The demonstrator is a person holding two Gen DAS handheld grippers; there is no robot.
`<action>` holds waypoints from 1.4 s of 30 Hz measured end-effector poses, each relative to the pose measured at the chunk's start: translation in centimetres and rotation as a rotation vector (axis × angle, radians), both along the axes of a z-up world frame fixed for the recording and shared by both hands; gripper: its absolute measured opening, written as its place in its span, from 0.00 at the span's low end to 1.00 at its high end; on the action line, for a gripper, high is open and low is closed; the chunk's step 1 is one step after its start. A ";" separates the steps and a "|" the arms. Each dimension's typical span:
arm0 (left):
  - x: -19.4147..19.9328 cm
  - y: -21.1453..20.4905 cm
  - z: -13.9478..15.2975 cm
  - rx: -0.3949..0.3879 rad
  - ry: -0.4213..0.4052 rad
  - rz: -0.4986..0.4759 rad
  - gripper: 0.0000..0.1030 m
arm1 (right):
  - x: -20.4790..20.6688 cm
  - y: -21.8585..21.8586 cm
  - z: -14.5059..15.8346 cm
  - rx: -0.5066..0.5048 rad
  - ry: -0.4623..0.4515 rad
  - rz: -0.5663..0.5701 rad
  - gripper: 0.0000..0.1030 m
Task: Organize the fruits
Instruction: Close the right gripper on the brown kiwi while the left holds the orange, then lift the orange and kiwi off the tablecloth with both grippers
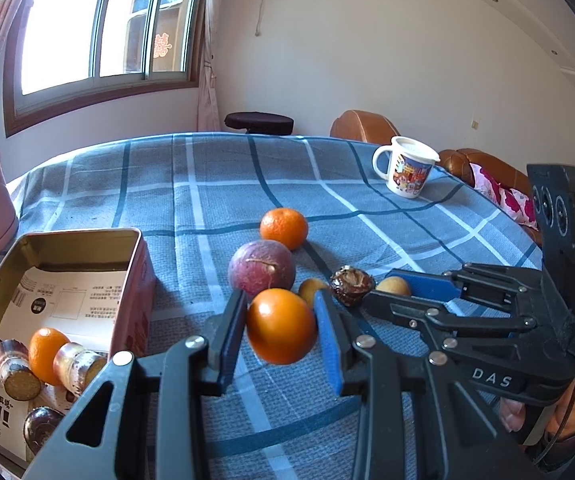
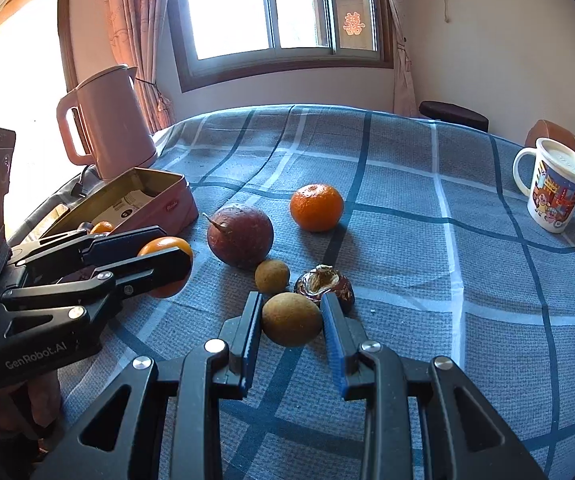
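Observation:
My left gripper (image 1: pixel 281 326) is shut on a small orange (image 1: pixel 281 326) and holds it above the cloth, right of the open tin box (image 1: pixel 125 280); both also show in the right wrist view (image 2: pixel 165 264). My right gripper (image 2: pixel 291 320) closes around a tan longan (image 2: pixel 291 320) on the table; whether the pads press it is unclear. A second longan (image 2: pixel 272 277), a dark water chestnut (image 2: pixel 325 286), a purple passion fruit (image 2: pixel 240 236) and a mandarin (image 2: pixel 316 207) lie just beyond. The box holds another orange (image 1: pixel 47 354) and cane pieces (image 1: pixel 75 366).
A pink kettle (image 2: pixel 107 120) stands behind the box at the table's left edge. A printed white mug (image 2: pixel 553 190) stands at the far right. A blue checked cloth (image 2: pixel 407 280) covers the table. Brown sofa and a dark stool are beyond the far edge.

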State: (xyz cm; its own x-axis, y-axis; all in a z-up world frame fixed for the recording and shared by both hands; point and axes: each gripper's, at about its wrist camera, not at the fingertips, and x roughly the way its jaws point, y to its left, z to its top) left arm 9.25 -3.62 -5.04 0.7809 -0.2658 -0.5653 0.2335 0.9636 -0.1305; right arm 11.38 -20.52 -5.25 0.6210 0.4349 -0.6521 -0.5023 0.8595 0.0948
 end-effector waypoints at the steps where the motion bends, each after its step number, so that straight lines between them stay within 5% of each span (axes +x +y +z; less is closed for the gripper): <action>1: -0.1 0.0 0.1 0.001 -0.006 0.001 0.36 | -0.1 0.0 0.1 0.002 -0.009 -0.001 0.31; 42: -3.2 0.0 1.7 0.035 -0.195 0.036 0.36 | -3.1 -1.1 2.2 0.077 -0.196 0.007 0.31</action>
State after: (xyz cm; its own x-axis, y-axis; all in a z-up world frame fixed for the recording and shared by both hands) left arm 6.01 -3.65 -3.30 0.8849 -0.2184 -0.4113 0.2163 0.9749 -0.0523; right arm 8.32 -21.64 -3.02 0.7293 0.4837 -0.4839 -0.5235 0.8499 0.0606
